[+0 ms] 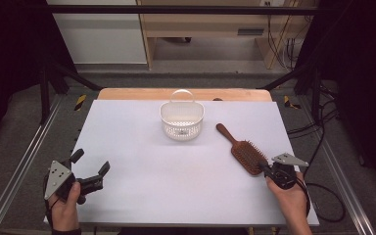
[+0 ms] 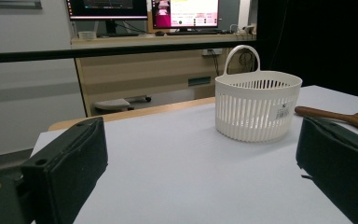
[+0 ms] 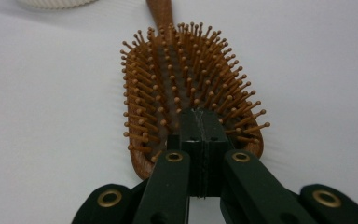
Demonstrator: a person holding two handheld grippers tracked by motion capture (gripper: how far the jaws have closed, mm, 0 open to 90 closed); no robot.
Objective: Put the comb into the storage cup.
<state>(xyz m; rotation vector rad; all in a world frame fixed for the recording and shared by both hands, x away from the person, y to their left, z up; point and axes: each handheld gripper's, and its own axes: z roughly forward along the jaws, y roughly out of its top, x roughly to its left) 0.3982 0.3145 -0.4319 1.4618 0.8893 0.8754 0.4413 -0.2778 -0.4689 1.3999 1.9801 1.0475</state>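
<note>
High view first: a white-topped table [image 1: 176, 186] carries a white slotted basket [image 1: 181, 119] toward its far middle, handle upright at the back rim. To the basket's right lies a wooden hairbrush [image 1: 242, 150], bristles up, its handle pointing toward the basket and its paddle end toward the person. The two are near each other but not touching.

At the near right edge, the person's right hand [image 1: 289, 196] holds the right hand-held gripper [image 1: 266, 169], whose tips sit at the near end of the brush's paddle. The right gripper view shows the same meeting from close up: the two black jaws are pressed flat together, pad against pad, with nothing visibly caught between them, and their joined tip rests over the near rim of the hairbrush [image 3: 186, 84] among the last rows of bristles. Whether the tip actually presses on the wood or merely hangs above it cannot be told. A sliver of the basket [image 3: 56, 3] peeks in at the top edge.

At the near left, the left hand [image 1: 66, 208] holds the left hand-held gripper [image 1: 90, 164] low over the table's corner, well apart from both things. Its jaws are spread wide, nothing between them. In the left gripper view the basket [image 2: 257, 105] stands between the two jaws, and the brush handle [image 2: 328, 114] lies just behind its right side.
</note>
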